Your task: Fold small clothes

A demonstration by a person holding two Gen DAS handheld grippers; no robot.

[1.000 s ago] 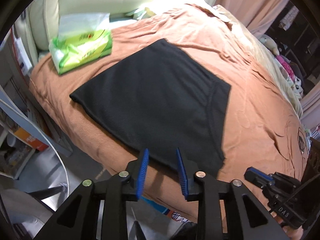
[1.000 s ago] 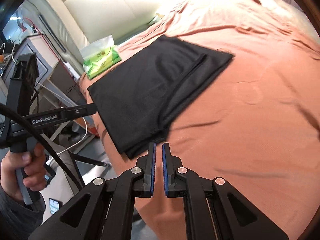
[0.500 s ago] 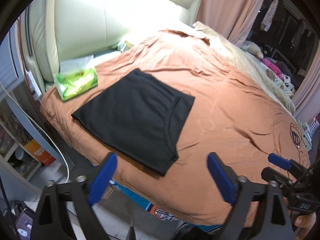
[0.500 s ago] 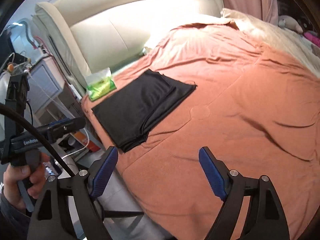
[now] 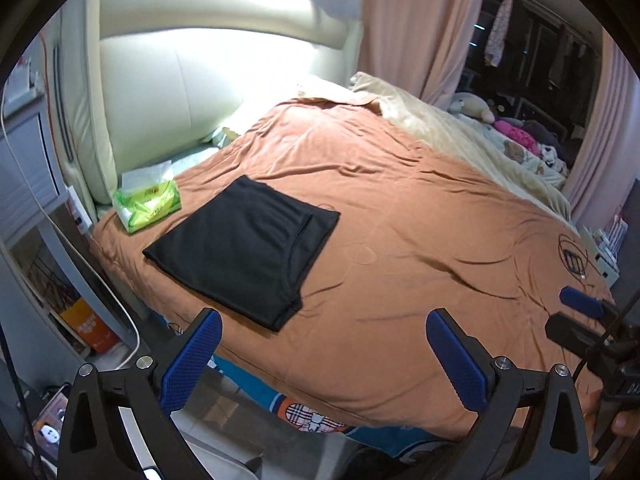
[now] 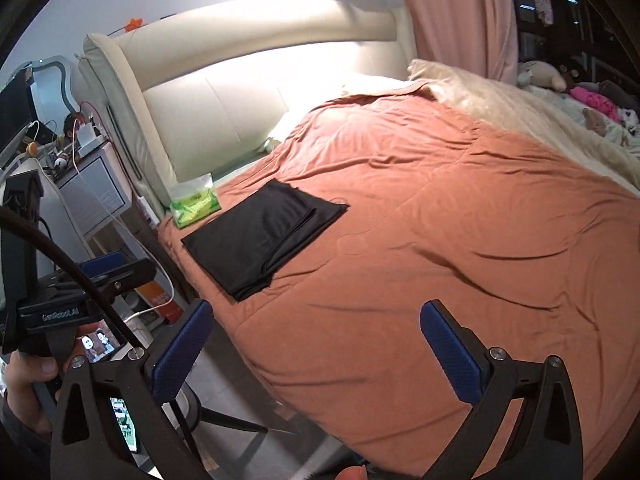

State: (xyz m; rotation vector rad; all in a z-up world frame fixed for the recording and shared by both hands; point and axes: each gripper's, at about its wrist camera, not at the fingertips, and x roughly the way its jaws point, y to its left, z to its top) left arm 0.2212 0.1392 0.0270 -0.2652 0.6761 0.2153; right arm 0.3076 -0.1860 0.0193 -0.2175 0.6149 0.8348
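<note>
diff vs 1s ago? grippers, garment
Both the left gripper and right gripper pulled back from the black garment and their jaws are opening, nothing between them. The garment stays folded flat on the orange bedspread, tissue pack unmoved.

You face a bed [image 5: 400, 220] under an orange cover, its cream padded headboard [image 6: 240, 92] brightly lit at the far left. Pink curtains [image 5: 412, 28] hang beyond; a grey nightstand [image 6: 96, 188] stands left, above grey floor.
</note>
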